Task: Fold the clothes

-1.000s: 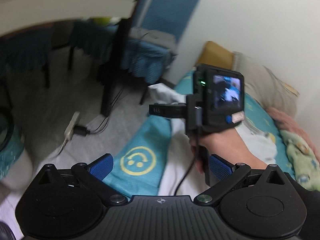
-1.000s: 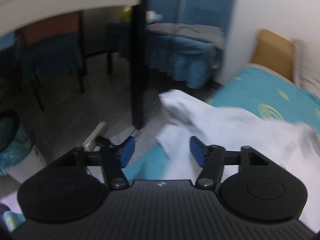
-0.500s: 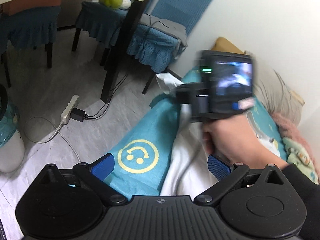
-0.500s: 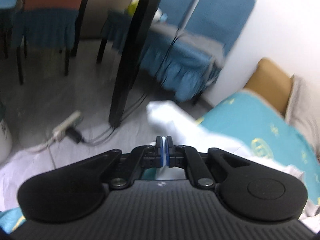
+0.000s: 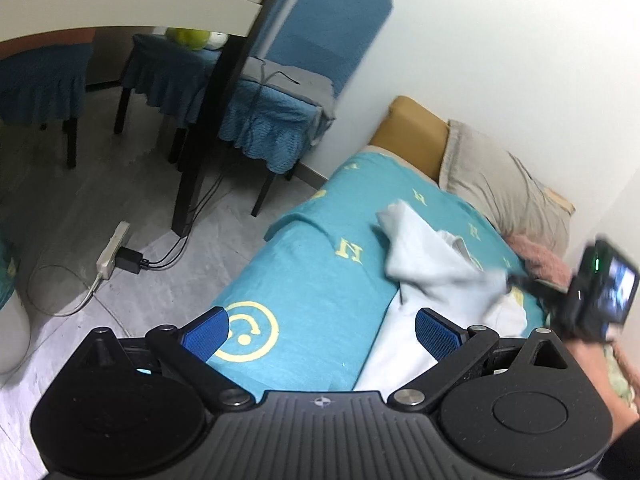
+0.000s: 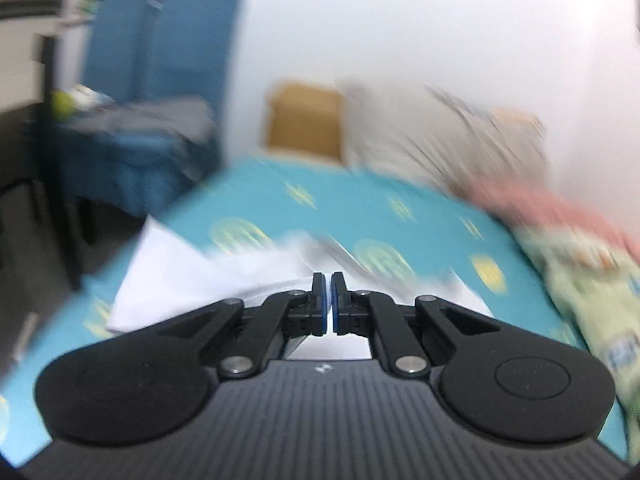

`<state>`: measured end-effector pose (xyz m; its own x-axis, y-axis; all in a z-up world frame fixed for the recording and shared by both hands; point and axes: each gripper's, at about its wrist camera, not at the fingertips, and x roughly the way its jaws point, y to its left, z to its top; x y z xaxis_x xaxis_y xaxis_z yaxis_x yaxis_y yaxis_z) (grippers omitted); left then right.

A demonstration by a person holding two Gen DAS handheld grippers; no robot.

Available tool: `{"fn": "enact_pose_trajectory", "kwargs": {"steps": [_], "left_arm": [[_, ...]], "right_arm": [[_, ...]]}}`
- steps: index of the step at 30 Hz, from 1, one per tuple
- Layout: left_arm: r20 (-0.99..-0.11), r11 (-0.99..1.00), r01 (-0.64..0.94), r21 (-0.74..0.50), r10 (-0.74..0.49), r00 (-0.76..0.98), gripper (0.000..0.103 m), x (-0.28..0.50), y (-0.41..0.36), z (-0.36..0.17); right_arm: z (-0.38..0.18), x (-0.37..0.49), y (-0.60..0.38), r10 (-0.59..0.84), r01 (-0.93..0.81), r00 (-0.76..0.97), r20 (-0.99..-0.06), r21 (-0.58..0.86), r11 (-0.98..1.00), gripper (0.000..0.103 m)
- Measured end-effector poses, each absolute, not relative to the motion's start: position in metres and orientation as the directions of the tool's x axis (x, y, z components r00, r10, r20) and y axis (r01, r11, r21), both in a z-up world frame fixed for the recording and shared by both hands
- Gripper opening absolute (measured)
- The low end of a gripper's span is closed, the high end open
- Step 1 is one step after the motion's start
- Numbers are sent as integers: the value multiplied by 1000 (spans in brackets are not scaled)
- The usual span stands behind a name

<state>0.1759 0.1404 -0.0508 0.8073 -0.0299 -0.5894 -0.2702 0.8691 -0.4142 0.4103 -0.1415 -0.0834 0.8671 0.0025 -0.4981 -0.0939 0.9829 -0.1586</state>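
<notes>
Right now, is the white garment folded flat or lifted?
Lifted: one end of the white garment is pulled up off the bed, pinched in the right gripper.

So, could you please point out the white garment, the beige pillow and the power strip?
white garment (image 5: 432,264), left wrist view, lifted fold.
beige pillow (image 5: 496,184), left wrist view, middle of its face.
power strip (image 5: 113,250), left wrist view, white body.

The bed (image 5: 320,280), covered by a teal blanket (image 5: 304,344) with yellow smiley prints, carries a white garment (image 5: 436,268), a beige pillow (image 5: 500,188) and a pink fluffy item (image 5: 540,256).
</notes>
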Motion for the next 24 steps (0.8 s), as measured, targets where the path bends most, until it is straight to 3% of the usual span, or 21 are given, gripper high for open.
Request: {"fn": "enact_pose_trajectory", "kwargs": {"steps": [4, 8, 10, 11, 12, 15, 20, 23, 24], "left_arm": [[-592, 897, -244, -368, -24, 806, 101, 178, 126, -50], [-596, 916, -221, -335, -24, 803, 101, 180, 115, -49], [-602, 920, -214, -329, -29, 798, 101, 181, 113, -51], [-606, 921, -213, -326, -31, 795, 101, 182, 111, -51], [-609, 922, -211, -324, -33, 792, 101, 182, 110, -52], [-617, 922, -213, -322, -34, 786, 101, 183, 111, -54], [-628, 919, -221, -326, -36, 778, 101, 187, 112, -57], [-633, 923, -218, -317, -35, 773, 101, 188, 110, -60], [-635, 925, -216, -313, -35, 772, 101, 190, 110, -61]], "right_arm": [[-114, 395, -180, -34, -68, 823, -567, -159, 985, 7], [-126, 375, -170, -7, -180, 835, -549, -285, 942, 9], [-124, 375, -160, 43, -233, 844, -534, -295, 927, 36], [-122, 376, -154, 76, -259, 851, -519, -289, 922, 61], [-121, 378, -149, 110, -285, 857, -504, -284, 915, 77], [-113, 381, -127, 192, -345, 861, -470, -263, 901, 78], [-121, 408, -91, 247, -398, 812, -530, -192, 897, 77], [-134, 424, -75, 249, -413, 777, -578, -170, 895, 68], [-138, 430, -70, 245, -415, 766, -594, -166, 895, 61]]}}
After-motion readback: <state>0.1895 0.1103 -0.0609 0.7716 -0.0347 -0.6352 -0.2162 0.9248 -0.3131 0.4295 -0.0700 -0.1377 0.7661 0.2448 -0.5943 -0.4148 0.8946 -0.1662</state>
